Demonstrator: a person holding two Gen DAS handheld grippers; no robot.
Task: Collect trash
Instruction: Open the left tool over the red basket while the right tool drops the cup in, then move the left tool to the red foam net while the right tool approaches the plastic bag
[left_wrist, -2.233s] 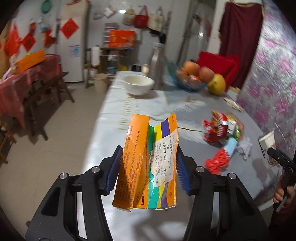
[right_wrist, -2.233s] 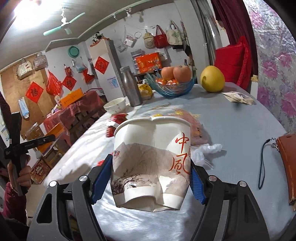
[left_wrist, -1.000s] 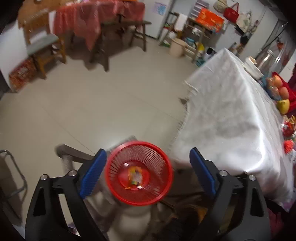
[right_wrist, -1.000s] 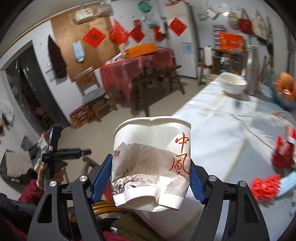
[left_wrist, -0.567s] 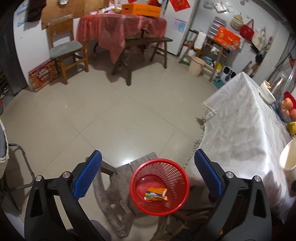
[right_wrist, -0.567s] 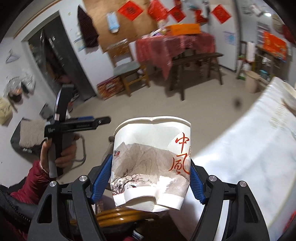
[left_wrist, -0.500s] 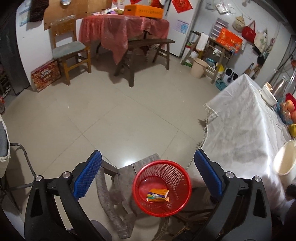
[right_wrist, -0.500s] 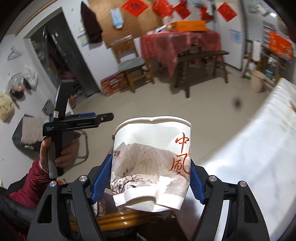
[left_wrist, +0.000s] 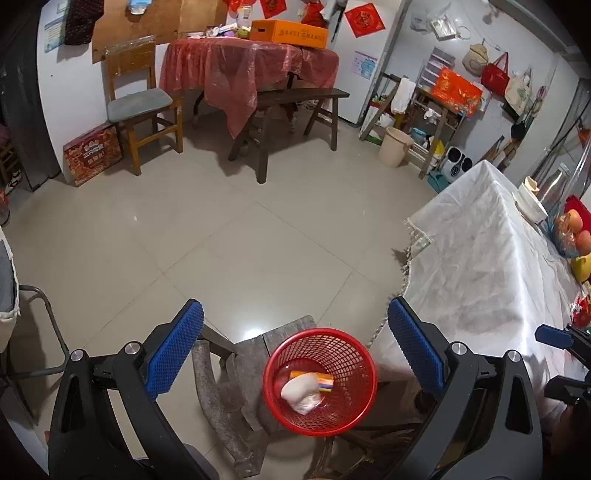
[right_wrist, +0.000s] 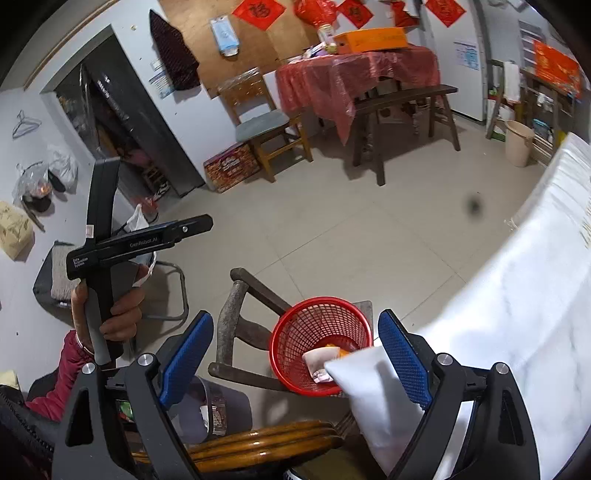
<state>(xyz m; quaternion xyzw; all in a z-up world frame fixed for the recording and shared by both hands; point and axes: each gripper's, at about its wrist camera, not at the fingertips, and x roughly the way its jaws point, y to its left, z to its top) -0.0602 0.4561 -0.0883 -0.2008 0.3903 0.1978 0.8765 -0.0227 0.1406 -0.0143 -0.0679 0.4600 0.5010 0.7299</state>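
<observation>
Both grippers hang over the red basket (left_wrist: 320, 380) on the floor beside the white-clothed table (left_wrist: 480, 266). The left gripper (left_wrist: 295, 347) gapes wide, empty; the right gripper (right_wrist: 293, 356) has just been opening its jaws, nothing between them. In the basket lie the paper cup (left_wrist: 301, 392) and the orange box (left_wrist: 312, 378) — touching, cup partly over box.

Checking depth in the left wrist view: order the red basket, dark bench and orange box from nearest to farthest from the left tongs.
1. Red basket, just beyond the open left tongs.
2. Dark bench, across the floor.
3. Orange box, atop the far red-covered table.
</observation>
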